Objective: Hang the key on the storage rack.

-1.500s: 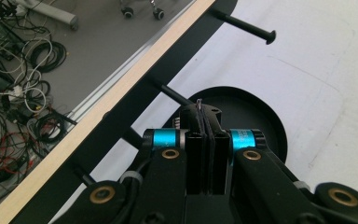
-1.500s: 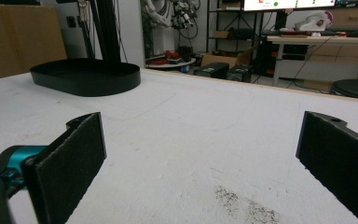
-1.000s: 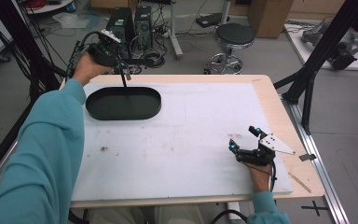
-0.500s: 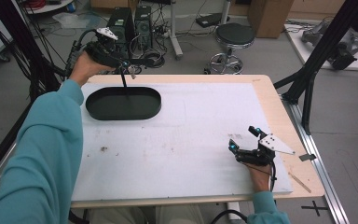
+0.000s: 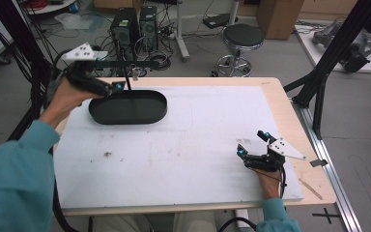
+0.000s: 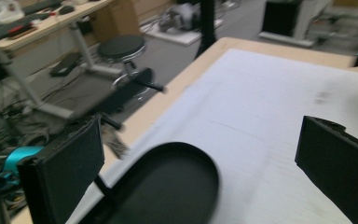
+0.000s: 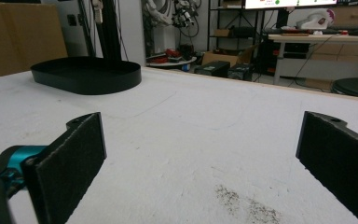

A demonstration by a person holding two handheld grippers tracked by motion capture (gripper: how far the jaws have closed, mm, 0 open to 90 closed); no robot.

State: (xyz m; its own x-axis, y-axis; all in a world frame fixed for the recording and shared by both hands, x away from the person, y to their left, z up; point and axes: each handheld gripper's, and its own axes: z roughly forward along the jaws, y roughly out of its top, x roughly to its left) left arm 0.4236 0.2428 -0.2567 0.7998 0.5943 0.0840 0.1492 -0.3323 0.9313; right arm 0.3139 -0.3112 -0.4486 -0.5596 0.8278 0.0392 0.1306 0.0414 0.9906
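— Jaws first, please: what do I have on each side?

— On my right gripper (image 5: 252, 145), nearest to me, the jaws stand wide apart and hold nothing. It rests low on the white sheet (image 5: 188, 145) near the front right corner of the table (image 5: 290, 121). In the right gripper view I see bare sheet between the two pads (image 7: 70, 158), with a small dark smudge (image 7: 247, 205) just ahead.

— And the left one?

— My left gripper (image 5: 118, 87) is farther away, raised at the far left edge, just beside the black oval tray (image 5: 128, 107). In the left gripper view its jaws are also spread wide, empty, and the tray (image 6: 168, 182) lies below and between them. The view is blurred, so I judge the hand is moving.

— Where is the tray exactly?

— It lies flat on the sheet at the far left, close to the table edge. A thin black rod (image 5: 125, 79) stands just behind it, and behind that are two computer towers (image 5: 135, 24) and a stool (image 5: 241, 41) on the floor.

— What can go wrong?

— I think the main risk is the rim. The wall is low and thin, so if I close on it at an angle, the pad could slip and push the tray toward the near edge. Also the left gripper could knock the rod, because they are very near.
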